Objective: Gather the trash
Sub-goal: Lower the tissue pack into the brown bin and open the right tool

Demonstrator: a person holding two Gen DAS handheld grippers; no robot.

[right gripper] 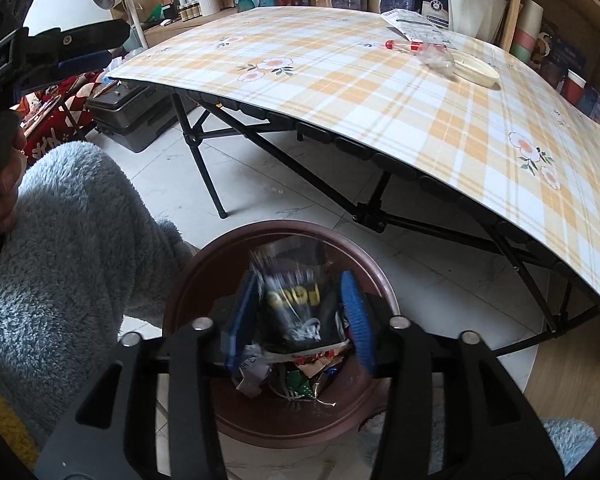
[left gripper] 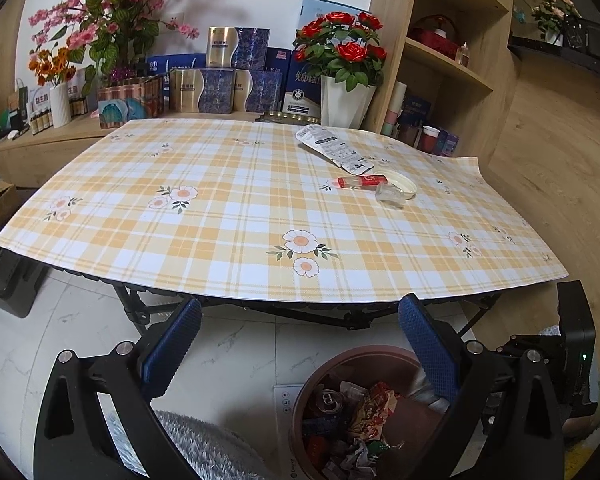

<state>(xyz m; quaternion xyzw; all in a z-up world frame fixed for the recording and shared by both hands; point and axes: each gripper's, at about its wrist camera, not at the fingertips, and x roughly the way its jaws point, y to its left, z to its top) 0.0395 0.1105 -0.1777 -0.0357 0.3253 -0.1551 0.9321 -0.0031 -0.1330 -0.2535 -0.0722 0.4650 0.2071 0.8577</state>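
My left gripper (left gripper: 300, 320) is open and empty, held below the near edge of the plaid table (left gripper: 228, 216). The brown trash bin (left gripper: 328, 364) stands on the floor under it, full of wrappers and a can. My right gripper (right gripper: 300, 300) hangs over the same bin (right gripper: 188, 280) with a black snack packet (right gripper: 296, 304) between its blue fingers; the packet is blurred and I cannot tell if the pads grip it. On the table lie a white printed pouch (left gripper: 334, 146), a red tube (left gripper: 362, 181), a clear plastic piece (left gripper: 390, 194) and a white lid (left gripper: 400, 182).
Flower pots (left gripper: 346, 100) and gift boxes (left gripper: 220, 84) line the back ledge. A wooden shelf unit (left gripper: 448, 56) stands at the right. The table's black folding legs (right gripper: 204, 152) stand close to the bin. A fleece sleeve (right gripper: 68, 240) fills the left of the right wrist view.
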